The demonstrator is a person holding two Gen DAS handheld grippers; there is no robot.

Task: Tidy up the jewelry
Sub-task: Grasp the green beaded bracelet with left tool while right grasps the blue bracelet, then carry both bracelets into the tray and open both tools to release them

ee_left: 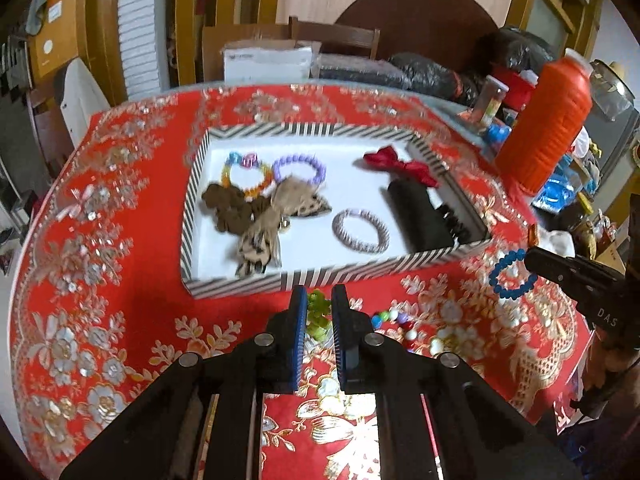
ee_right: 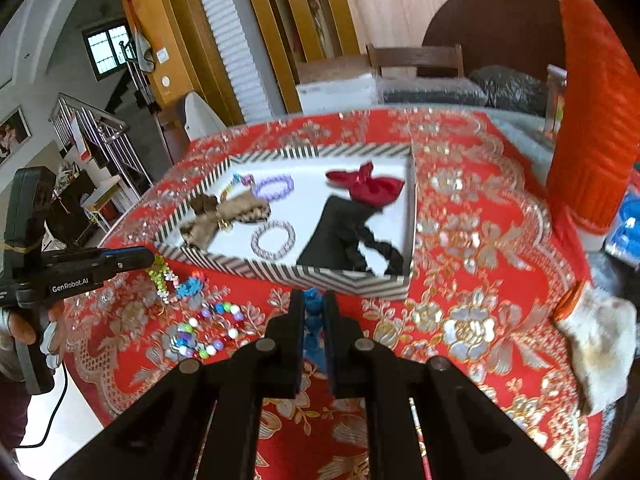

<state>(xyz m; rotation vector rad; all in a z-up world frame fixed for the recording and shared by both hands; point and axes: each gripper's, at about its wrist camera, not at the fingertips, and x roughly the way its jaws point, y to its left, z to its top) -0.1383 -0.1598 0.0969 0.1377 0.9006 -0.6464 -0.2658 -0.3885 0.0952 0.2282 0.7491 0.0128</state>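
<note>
My left gripper (ee_left: 319, 312) pinches a green bead bracelet (ee_left: 319, 314) at lower centre, and my right gripper (ee_right: 313, 312) is clamped on a blue one (ee_right: 313, 304). Either thin loop could slip and fall short of the striped box (ee_left: 320, 276), mid-frame, which holds bracelets, fabric bows and black hair ties.

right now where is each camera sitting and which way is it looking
Left wrist: on the left gripper, facing down over the red tablecloth to the striped box; its fingers pinch a green bracelet, and the right gripper shows with a blue bracelet.
Right wrist: on the right gripper, facing the same box from further right; the left gripper and a hand show.
Shared: box, tablecloth, orange spool.
</note>
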